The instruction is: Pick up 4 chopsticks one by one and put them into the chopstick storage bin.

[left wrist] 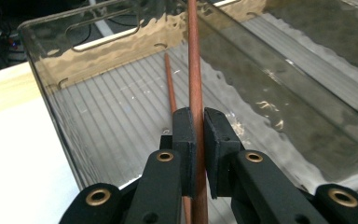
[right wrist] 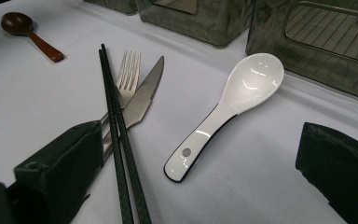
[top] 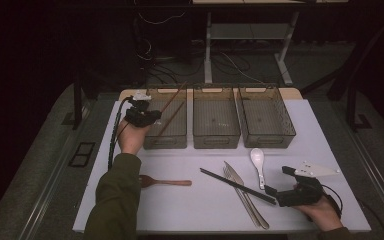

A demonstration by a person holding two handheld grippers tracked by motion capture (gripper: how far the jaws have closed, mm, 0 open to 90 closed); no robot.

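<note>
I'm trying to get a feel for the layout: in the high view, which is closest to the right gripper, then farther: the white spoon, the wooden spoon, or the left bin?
1. White spoon: just up and left of the right gripper, which sits at the table's near right.
2. Wooden spoon: across the table, near the left sleeve.
3. Left bin: far left corner of the row.

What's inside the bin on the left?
The left bin holds one brown chopstick; the left tool grips a second over it. Its lower end is hidden behind the tool.
</note>
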